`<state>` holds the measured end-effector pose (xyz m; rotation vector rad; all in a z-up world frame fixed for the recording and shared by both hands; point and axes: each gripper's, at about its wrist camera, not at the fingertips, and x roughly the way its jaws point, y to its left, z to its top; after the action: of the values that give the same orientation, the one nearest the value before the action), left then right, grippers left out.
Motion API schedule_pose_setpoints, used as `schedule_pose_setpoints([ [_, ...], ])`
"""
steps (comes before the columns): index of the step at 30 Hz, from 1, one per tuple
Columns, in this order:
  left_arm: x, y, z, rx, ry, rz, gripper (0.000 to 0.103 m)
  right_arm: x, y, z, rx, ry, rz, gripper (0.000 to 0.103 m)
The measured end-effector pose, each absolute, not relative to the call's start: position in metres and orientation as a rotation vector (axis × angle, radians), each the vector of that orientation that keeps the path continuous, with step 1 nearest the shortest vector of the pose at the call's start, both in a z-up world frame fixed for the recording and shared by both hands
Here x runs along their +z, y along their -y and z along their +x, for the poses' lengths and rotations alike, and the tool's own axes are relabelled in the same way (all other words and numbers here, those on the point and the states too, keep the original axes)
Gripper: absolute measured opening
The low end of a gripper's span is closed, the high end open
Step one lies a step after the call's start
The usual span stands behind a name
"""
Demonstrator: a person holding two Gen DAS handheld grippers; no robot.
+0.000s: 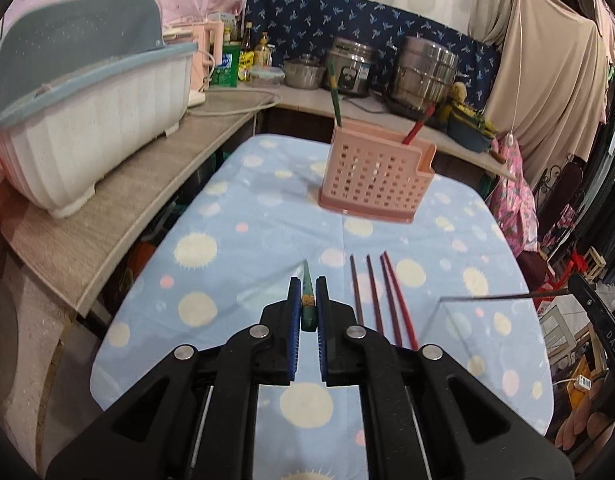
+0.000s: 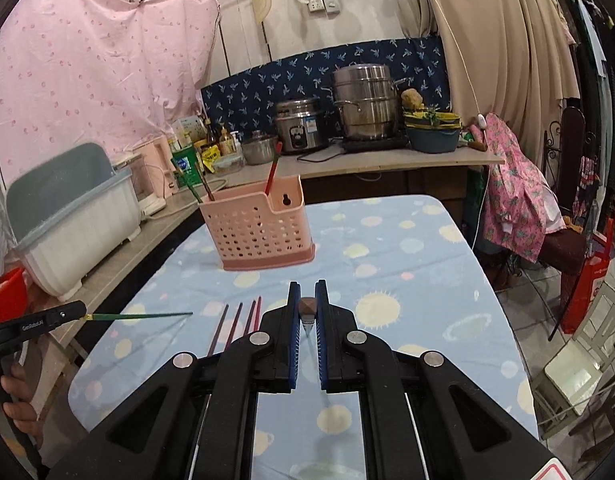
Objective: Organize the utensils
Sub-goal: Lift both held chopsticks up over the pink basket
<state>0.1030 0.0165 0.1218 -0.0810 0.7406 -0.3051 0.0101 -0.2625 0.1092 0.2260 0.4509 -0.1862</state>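
Closest in, both grippers are loaded: the left gripper [image 1: 308, 300] is clamped on a green chopstick [image 1: 308, 304] held near its thick end, tip pointing forward and raised off the cloth, and the right gripper [image 2: 307, 304] is pinched on a brown chopstick [image 2: 307, 307] seen end-on between the blue pads [image 2: 294, 332]. From the left wrist view that brown stick juts sideways across the table, so the right hand is turned inward, while the left points straight down the table. Just beyond, four dark red and brown chopsticks [image 1: 381, 300] lie side by side on the blue spotted tablecloth [image 1: 267, 220], waiting their turn. Farther on stands the pink perforated utensil holder [image 1: 373, 174], upright in the middle of the table, with a green stick and a red one already poking out. I would say the carry-to-holder step is in hand; next, each stick must be tipped upright over an open compartment and let go. Behind everything, a dish rack [image 1: 87, 128] and steel pots [image 2: 363, 104] sit on the counter.
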Motion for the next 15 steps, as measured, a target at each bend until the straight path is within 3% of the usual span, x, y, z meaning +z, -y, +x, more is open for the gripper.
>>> schedule_pose_setpoints([
  [15,0.183,0.009,0.161,-0.341,-0.668,-0.094,0.007,0.159,0.279,0.061,-0.131,-0.370,0.275,0.007],
])
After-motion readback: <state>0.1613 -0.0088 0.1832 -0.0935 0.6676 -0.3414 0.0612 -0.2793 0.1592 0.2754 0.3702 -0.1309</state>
